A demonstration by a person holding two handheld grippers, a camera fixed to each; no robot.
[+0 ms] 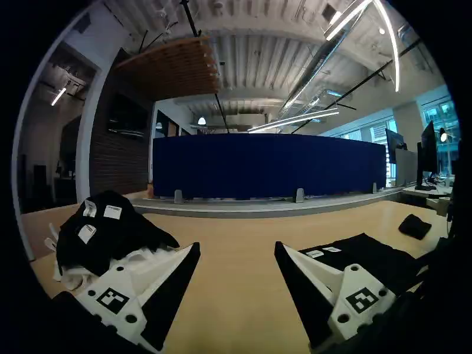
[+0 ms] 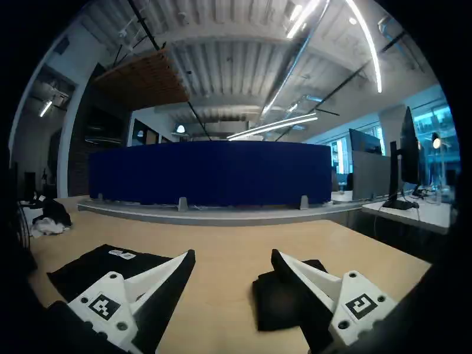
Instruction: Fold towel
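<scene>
In the left gripper view, my left gripper (image 1: 236,259) is open over bare wooden table (image 1: 236,236), holding nothing. A heap of black and white towels (image 1: 106,236) with white tags lies to its left. A black towel (image 1: 360,251) lies spread flat to its right, and a small folded black towel (image 1: 415,226) sits farther right. In the right gripper view, my right gripper (image 2: 233,259) is open and empty above the table (image 2: 230,248). The flat black towel (image 2: 100,265) lies behind its left finger and the folded black towel (image 2: 283,295) lies under its right finger. The heap (image 2: 50,218) is far left.
A blue partition (image 1: 265,165) on a grey ledge runs along the table's far edge. Monitors (image 1: 428,153) stand on a neighbouring desk at the right. In the right gripper view the table's right edge (image 2: 389,248) drops off beside that desk (image 2: 407,212).
</scene>
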